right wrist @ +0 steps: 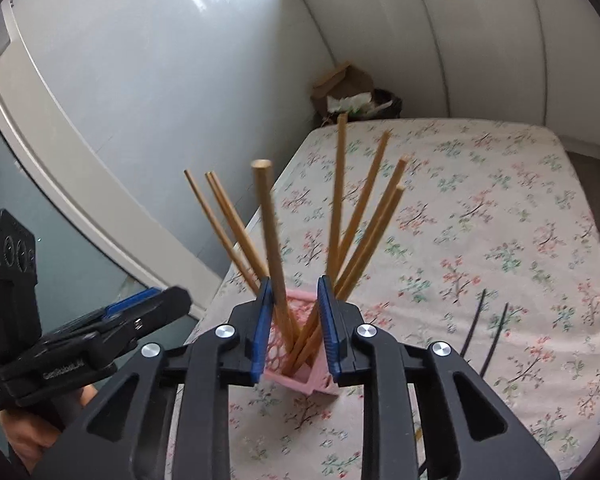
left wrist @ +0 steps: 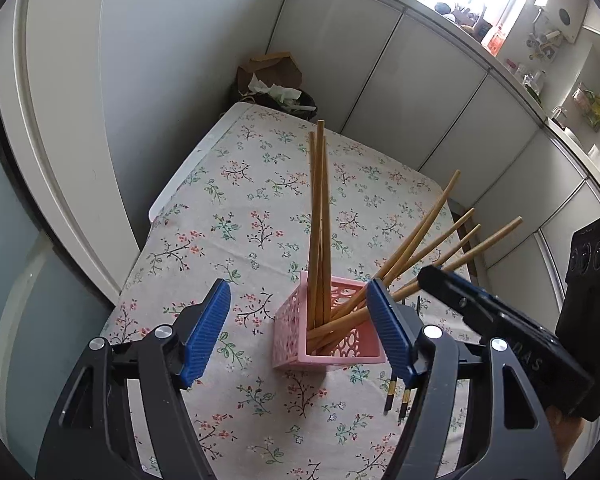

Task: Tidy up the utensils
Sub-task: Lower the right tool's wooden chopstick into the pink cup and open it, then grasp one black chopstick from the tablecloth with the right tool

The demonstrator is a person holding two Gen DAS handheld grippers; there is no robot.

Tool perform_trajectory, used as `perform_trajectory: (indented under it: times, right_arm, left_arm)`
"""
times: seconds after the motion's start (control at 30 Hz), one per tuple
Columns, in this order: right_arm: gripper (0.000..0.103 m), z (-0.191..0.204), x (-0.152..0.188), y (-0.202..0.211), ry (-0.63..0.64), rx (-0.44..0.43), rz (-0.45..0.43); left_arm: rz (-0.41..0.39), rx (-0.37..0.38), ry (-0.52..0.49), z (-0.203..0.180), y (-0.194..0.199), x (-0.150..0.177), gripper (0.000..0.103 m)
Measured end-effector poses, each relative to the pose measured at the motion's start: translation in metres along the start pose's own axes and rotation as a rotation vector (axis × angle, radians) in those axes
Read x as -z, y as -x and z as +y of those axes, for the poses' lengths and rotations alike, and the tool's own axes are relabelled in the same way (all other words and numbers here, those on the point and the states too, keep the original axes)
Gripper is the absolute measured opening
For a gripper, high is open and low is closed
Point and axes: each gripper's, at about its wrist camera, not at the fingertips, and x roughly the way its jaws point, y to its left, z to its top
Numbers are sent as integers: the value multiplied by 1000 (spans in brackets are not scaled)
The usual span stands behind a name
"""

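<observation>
A pink lattice basket (left wrist: 288,332) stands on the floral tablecloth and holds several wooden chopsticks (left wrist: 320,220), some upright and some leaning right. My left gripper (left wrist: 298,332) is open, with the basket between its blue pads. Above the basket, my right gripper (right wrist: 295,328) is also open. One wooden chopstick (right wrist: 270,232) leans against its left pad, lower end in the basket (right wrist: 300,384). Two black chopsticks (right wrist: 474,328) lie on the cloth to the right, and their gold-banded ends (left wrist: 396,394) show under my left gripper's right finger.
The table (left wrist: 228,184) runs away from me, with a pale wall along its left side. A dark bin with a brown paper bag (left wrist: 272,76) stands past its far end. White cabinet doors (left wrist: 420,92) line the right side. A hand (right wrist: 32,436) holds the left gripper.
</observation>
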Motion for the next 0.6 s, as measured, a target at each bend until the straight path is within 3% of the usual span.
perform_trajectory:
  times: [0.3,0.4,0.5,0.6]
  right_arm:
    - [29,-1,-10,22,-3,-42,-83]
    - [30,-16,-14,44,-62,-53,-123]
    - [30,-38,-16,64,-104,-20,-143]
    - [30,-76,-10,70,-176,80,-90]
  left_arm:
    - [2,6,4,0,2,0,68]
    - [2,17,2,-1,3,0,68]
    - [5,21,-20,-8,3,3,68]
    - [7,31,-44,-19,4,7,68]
